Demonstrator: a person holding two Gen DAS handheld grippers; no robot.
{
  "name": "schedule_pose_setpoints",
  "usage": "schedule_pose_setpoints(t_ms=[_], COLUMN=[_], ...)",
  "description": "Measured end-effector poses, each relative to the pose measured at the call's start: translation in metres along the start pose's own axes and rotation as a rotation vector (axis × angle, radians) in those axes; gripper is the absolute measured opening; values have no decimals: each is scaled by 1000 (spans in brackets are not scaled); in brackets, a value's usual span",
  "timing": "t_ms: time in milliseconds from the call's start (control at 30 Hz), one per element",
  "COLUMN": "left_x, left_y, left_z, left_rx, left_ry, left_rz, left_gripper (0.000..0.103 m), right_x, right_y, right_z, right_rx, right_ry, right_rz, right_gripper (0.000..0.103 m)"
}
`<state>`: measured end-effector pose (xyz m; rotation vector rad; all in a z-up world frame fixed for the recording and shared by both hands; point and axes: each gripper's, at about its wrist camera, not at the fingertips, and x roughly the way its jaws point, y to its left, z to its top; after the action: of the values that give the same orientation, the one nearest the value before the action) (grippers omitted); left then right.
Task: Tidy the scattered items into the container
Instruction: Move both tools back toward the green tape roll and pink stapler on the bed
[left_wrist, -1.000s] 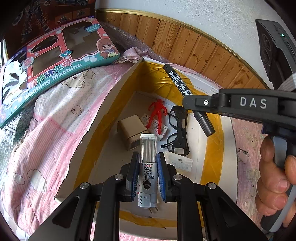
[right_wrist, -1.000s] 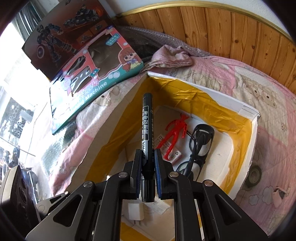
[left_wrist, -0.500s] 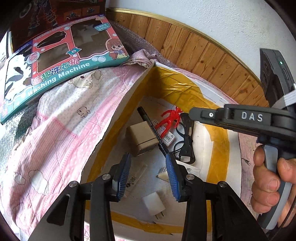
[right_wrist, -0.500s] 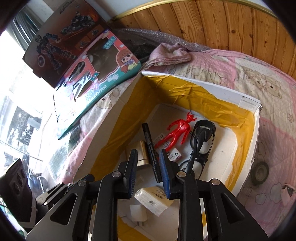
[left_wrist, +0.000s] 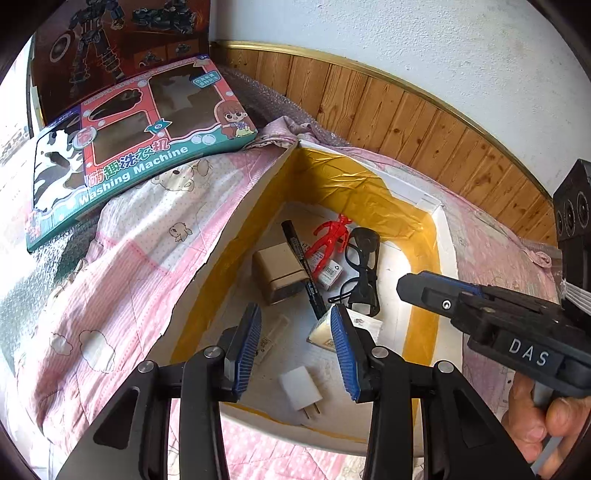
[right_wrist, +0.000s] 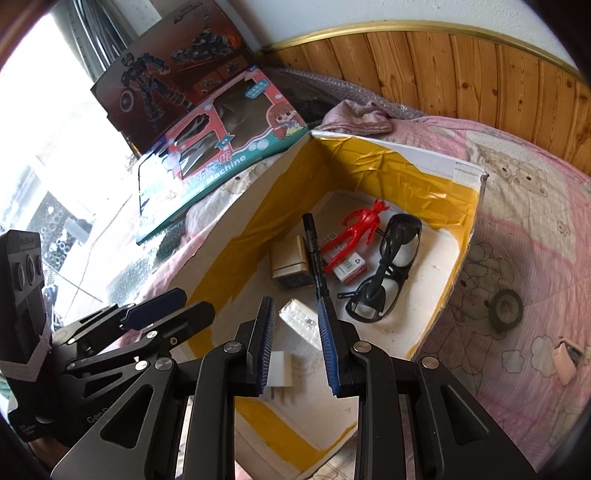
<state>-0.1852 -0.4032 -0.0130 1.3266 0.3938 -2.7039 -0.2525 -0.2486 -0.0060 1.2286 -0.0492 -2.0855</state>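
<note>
Both tools, left (left_wrist: 295, 347) and right (right_wrist: 295, 343), gape empty; right fingers partly hide the marker (right_wrist: 314, 254).

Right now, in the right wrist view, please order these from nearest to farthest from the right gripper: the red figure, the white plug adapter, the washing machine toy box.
1. White plug adapter, just below the right gripper.
2. Red figure, deeper inside the container.
3. Washing machine toy box, outside, far left.
</note>
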Motion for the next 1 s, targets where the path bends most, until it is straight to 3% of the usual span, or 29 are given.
schedule_pose_setpoints(t_ms=[467, 1000], left_x=[-57, -100], left_y=[-42, -90], left_z=[-33, -93], left_rx=[76, 146], left_ry=[-49, -48], left_rz=[2, -40], left_gripper=[41, 40], right_x=[-54, -99], right_y=[9, 11], right_z=[-64, -138], right_rx=[20, 56], right_ry=[-13, -29], right_rz=[-78, -127], right_gripper=[27, 27])
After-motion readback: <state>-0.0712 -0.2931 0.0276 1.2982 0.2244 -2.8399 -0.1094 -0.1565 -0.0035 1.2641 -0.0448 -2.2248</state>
